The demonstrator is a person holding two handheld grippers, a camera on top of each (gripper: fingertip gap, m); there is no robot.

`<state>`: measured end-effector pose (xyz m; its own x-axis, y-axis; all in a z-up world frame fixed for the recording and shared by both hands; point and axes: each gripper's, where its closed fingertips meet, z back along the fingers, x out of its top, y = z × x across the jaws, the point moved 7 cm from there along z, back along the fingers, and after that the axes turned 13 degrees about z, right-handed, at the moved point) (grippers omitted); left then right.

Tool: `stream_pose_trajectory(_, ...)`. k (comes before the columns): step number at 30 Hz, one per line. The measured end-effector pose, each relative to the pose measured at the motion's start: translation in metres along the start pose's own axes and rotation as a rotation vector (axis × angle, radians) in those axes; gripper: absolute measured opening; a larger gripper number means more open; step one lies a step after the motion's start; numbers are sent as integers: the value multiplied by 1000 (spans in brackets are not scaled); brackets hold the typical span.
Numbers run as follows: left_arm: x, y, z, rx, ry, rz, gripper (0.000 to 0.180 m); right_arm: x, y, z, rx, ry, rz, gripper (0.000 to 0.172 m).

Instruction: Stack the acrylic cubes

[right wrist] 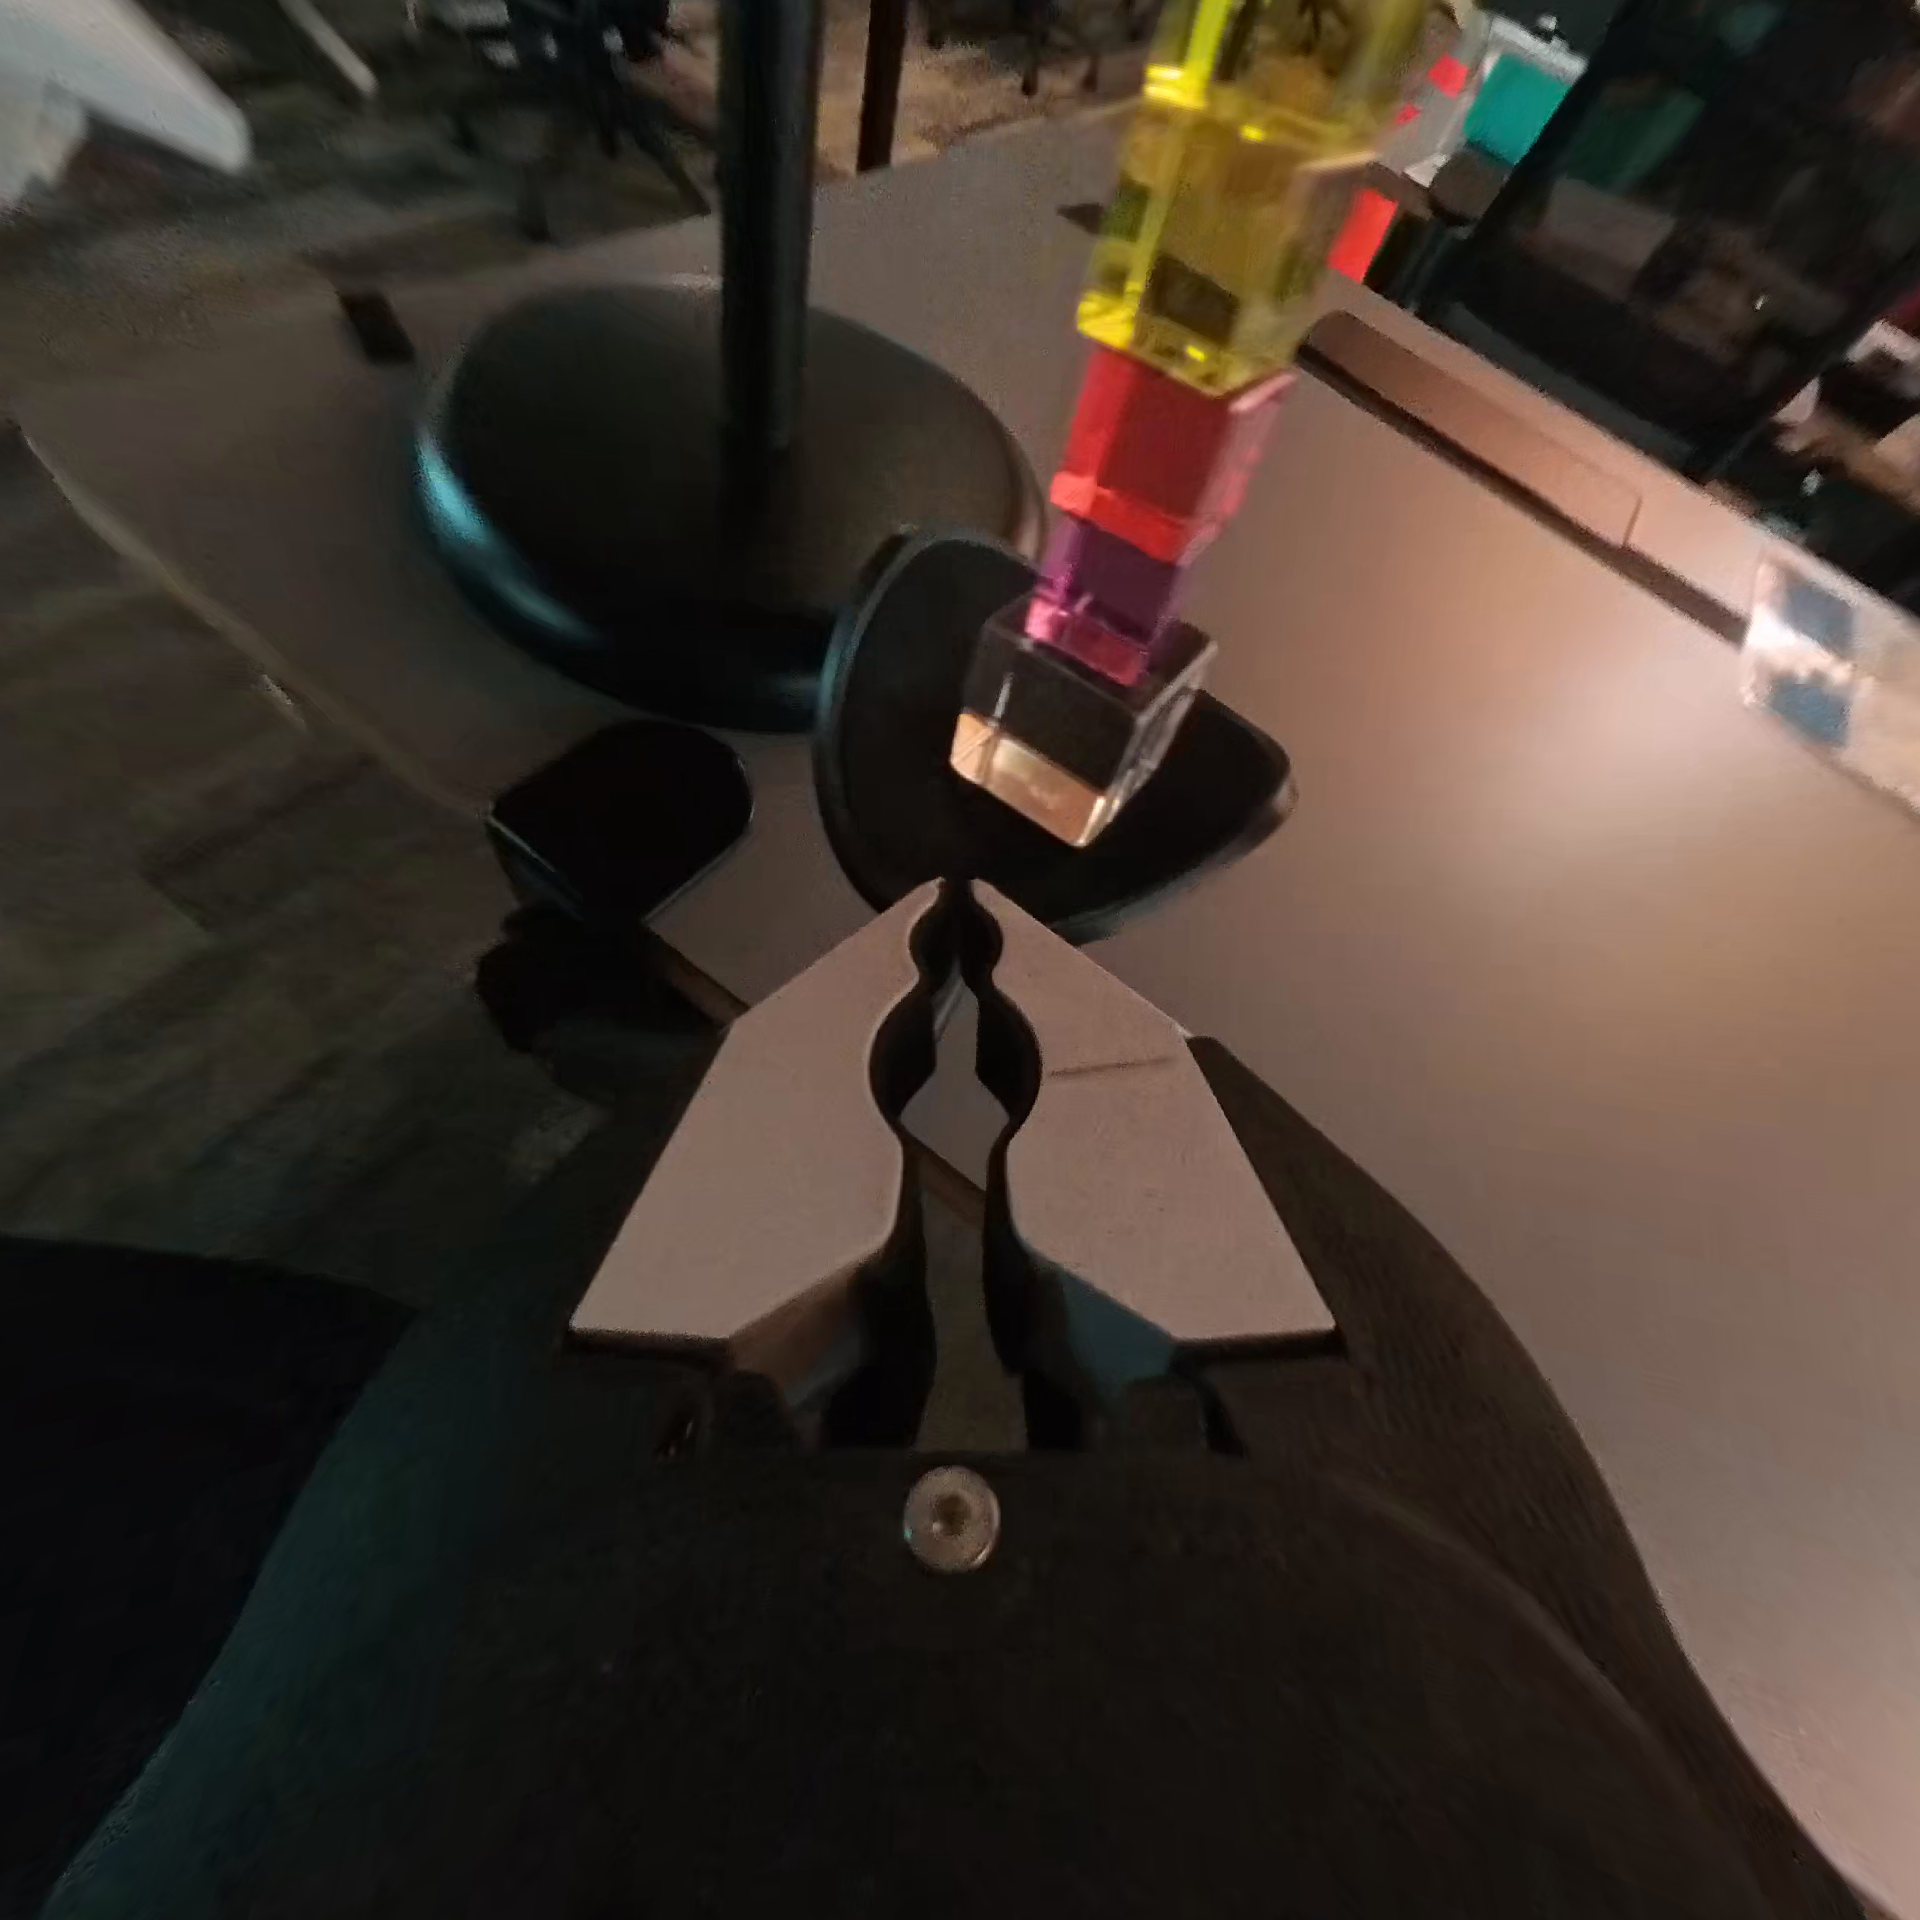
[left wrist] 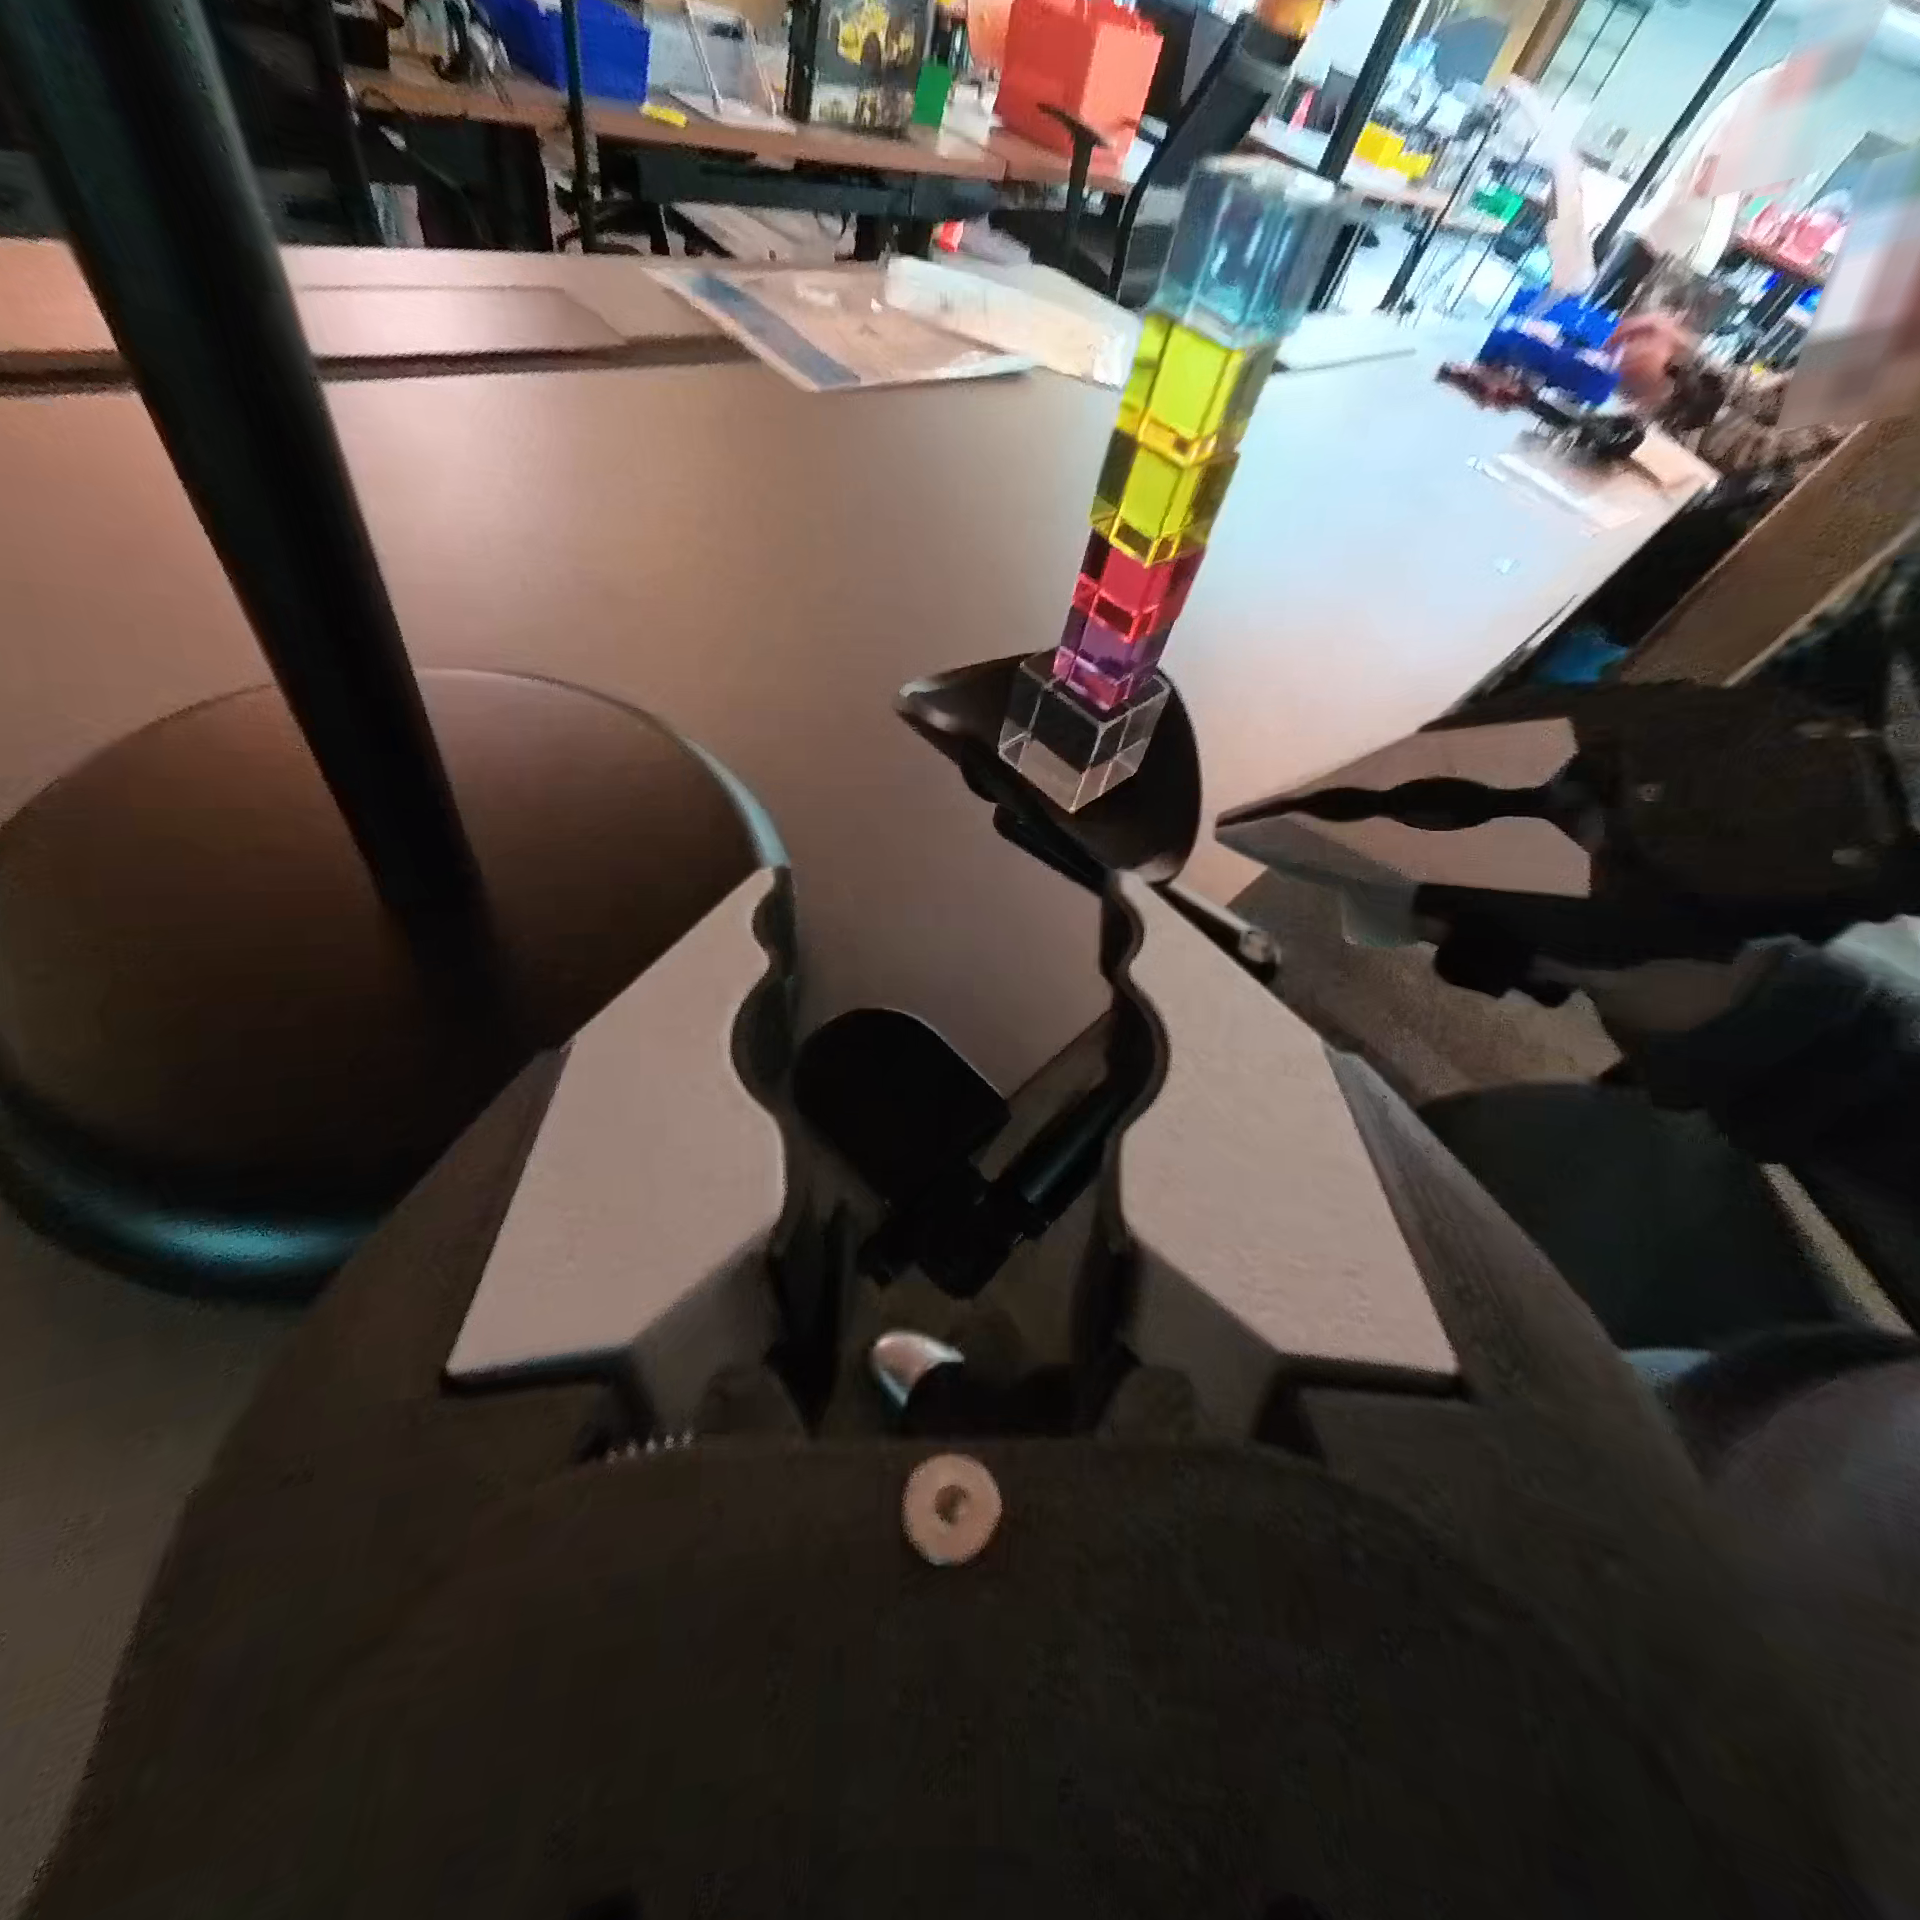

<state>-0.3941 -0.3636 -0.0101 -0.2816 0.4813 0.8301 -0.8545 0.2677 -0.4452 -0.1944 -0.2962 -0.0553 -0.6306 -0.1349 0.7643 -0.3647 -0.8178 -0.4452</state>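
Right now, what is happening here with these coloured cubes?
A tower of see-through cubes stands on a small black plate on the table: clear at the bottom, then purple, red, two yellow, pale blue on top. The left gripper is open and holds nothing, just short of the plate. The right gripper is shut on nothing, its tips near the plate's edge. A black lamp stand is behind.

A pale table [left wrist: 727, 582] bears a round black stand base [right wrist: 717, 499], a black plate [right wrist: 1226, 810] and clear sleeves [left wrist: 852, 332].
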Motion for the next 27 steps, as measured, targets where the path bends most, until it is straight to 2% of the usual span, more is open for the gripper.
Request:
stream_pose_trajectory(5, -2, 5, -8, 30, 101, 6, 57, 1, 17, -4, -24, 44, 166, 0)
stream_pose_trajectory(15, -3, 1, -3, 17, 79, 20, 58, 3, 9, -22, -131, 104, 268, 0)
stream_pose_trajectory(27, -5, 1, 2, 32, 67, 45, 58, 13, -7, -54, -116, 152, 251, 0)
